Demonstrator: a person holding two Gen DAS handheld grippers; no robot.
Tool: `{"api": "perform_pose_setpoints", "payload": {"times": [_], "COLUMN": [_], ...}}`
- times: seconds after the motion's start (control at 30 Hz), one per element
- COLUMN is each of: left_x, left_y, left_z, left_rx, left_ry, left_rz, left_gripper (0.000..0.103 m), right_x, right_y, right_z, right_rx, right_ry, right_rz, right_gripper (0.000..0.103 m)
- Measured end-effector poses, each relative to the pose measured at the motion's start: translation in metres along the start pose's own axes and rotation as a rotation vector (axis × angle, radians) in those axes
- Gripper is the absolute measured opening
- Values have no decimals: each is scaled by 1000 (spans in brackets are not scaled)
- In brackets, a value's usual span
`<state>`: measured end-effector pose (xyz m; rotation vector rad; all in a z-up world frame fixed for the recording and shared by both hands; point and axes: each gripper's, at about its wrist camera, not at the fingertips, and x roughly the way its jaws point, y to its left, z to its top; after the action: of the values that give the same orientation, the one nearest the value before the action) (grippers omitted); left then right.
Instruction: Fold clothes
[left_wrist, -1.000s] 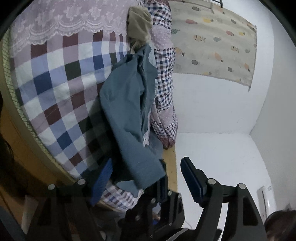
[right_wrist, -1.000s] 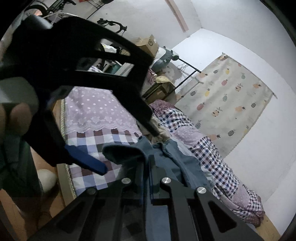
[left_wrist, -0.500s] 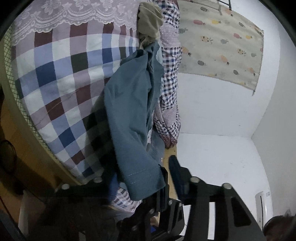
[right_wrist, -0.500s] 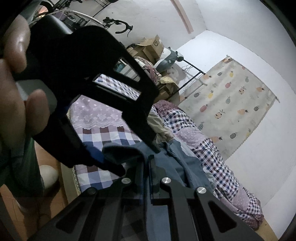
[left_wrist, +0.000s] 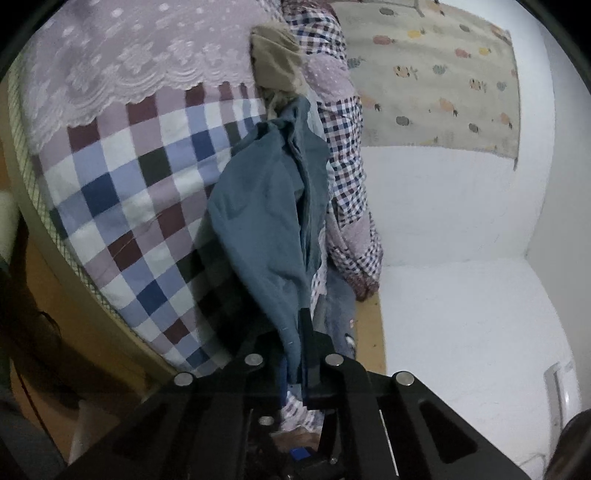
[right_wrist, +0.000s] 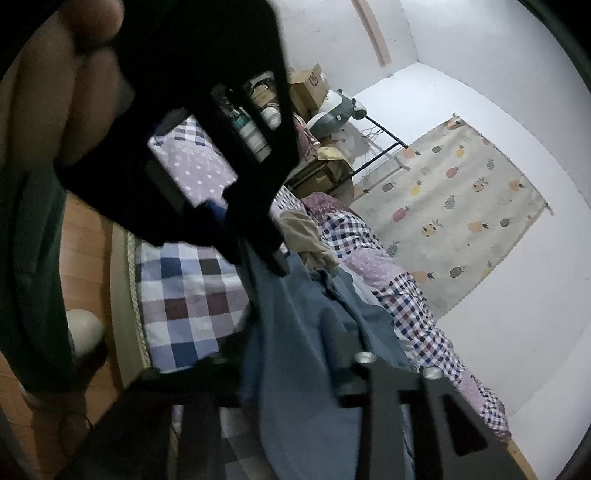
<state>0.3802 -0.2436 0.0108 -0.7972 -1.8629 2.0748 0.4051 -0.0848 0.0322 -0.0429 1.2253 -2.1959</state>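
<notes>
- No writing reads clearly.
- Left gripper (left_wrist: 295, 354) pinches the teal garment (left_wrist: 266, 221) over the checked bedspread (left_wrist: 140, 192).
- Right gripper (right_wrist: 317, 354): garment drapes over it; grip unclear.
- Pineapple curtain (right_wrist: 458, 206) hangs behind.

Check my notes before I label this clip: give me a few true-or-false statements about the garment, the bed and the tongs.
1. The left tongs are shut on the blue-grey garment. True.
2. The garment lies folded flat on the floor. False: it hangs lifted, trailing onto the bed.
3. The checked bedsheet is plain white. False: it has blue, maroon and white squares.
4. A tan garment sits on the bed beyond the blue-grey one. True.
5. A fruit-print cloth hangs on the wall. True.
6. The right tongs are far from the garment. False: the cloth drapes over them; whether they are shut is unclear.
</notes>
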Motion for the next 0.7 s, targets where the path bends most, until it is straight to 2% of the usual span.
{"api": "perform_pose_setpoints", "payload": {"times": [0.17, 0.27, 0.33, 0.57, 0.7], "left_x": [1, 0, -1, -18, -34], "left_y": [-25, -45, -59, -97, -106], "left_z": [0, 1, 2, 16, 26], "left_rx": [34, 64, 86, 146, 167], "left_ry": [9, 16, 20, -20, -55], "left_rz": [4, -6, -14, -45, -59], "left_gripper": [2, 2, 2, 2, 2], "right_x": [6, 10, 14, 24, 27], "right_y": [-2, -4, -8, -35, -52], "right_z": [-8, -15, -23, -75, -114], "right_rx": [7, 7, 4, 6, 11], "right_ry": [28, 44, 67, 222, 335], "right_rz": [-40, -96, -131, -198, -233], "right_gripper": [38, 39, 42, 43, 43]}}
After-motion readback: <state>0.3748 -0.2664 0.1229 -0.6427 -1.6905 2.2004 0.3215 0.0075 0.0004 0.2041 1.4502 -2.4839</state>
